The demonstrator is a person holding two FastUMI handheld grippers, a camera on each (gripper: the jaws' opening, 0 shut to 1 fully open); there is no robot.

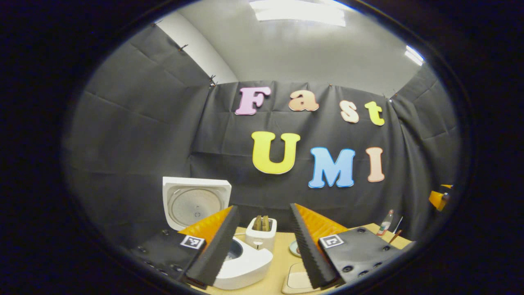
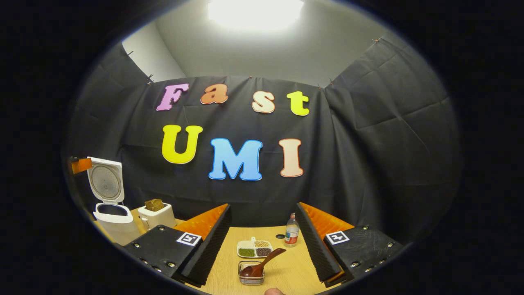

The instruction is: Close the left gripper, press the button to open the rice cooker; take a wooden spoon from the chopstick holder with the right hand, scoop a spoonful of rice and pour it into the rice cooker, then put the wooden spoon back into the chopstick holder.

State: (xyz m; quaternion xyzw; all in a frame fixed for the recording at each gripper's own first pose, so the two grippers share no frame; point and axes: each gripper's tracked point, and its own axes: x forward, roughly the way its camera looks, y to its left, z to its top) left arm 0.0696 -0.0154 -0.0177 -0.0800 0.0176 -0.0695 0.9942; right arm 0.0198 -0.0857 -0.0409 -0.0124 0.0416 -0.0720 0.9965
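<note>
Spread wide, the left gripper (image 1: 262, 241) in the left gripper view holds nothing; between and beyond its fingers stands the chopstick holder (image 1: 260, 237) with wooden handles rising from it, and at lower left the rice cooker (image 1: 241, 264), its lid (image 1: 195, 201) already swung upright, so the button step reads as done. A pale board (image 1: 298, 280) lies on the wooden table (image 1: 282, 262) just below, and a small bottle (image 1: 385, 223) stands far to the right. In the right gripper view, the right gripper (image 2: 264, 246) is likewise parted and empty, and between its fingers, near the lower edge, a wooden spoon (image 2: 262, 262) rests with its bowl in a small glass dish (image 2: 251, 273), its long axis running up and to the right, handle tip toward the bottle (image 2: 291, 235). Behind the dish sits a divided tray (image 2: 254, 248) of grains (contents too small to name). The open rice cooker (image 2: 114, 221) and chopstick holder (image 2: 156, 214) stand well apart at far left. The spoon lies straight ahead of and below the right gripper, clearly the nearer tool, so the coming grasp probably calls for a descent onto the raised handle. Each gripper carries a square coded marker; the bottle's label is unreadable.
</note>
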